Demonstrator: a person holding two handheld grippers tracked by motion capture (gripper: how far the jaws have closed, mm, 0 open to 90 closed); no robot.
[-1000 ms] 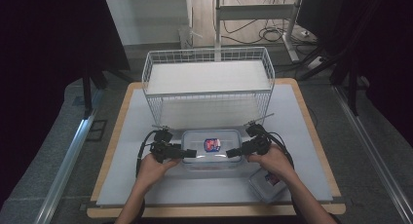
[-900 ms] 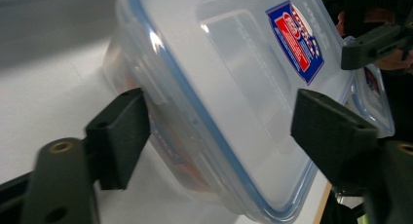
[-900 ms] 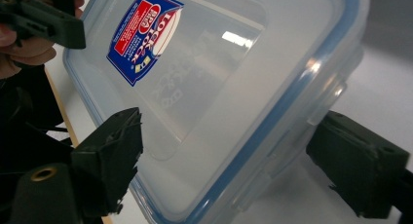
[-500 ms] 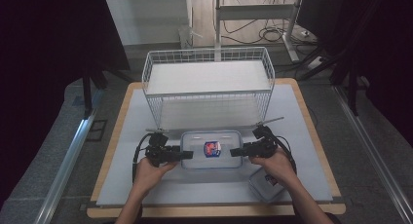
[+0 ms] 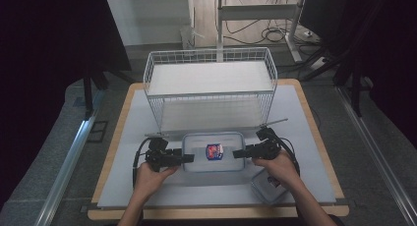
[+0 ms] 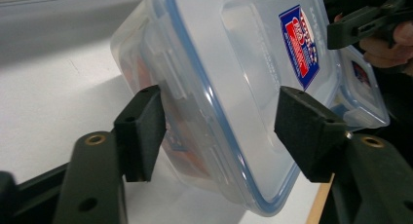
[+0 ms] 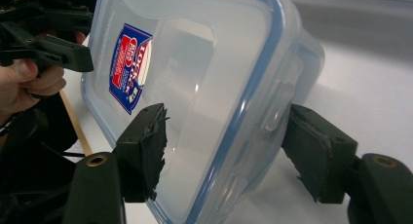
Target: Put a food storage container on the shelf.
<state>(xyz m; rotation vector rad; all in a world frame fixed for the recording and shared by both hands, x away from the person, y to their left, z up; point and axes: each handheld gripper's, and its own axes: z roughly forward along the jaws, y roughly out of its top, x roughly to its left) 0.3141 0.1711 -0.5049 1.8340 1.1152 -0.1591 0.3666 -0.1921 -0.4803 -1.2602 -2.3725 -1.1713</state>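
The clear plastic lidded box with a blue seal and red-blue label sits just before the white wire rack; my left gripper and right gripper straddle its ends, jaws wide, clamping nothing; seemingly lifting and shelving remain

High view looks down forward; both gripper views face the container closely, oppositely
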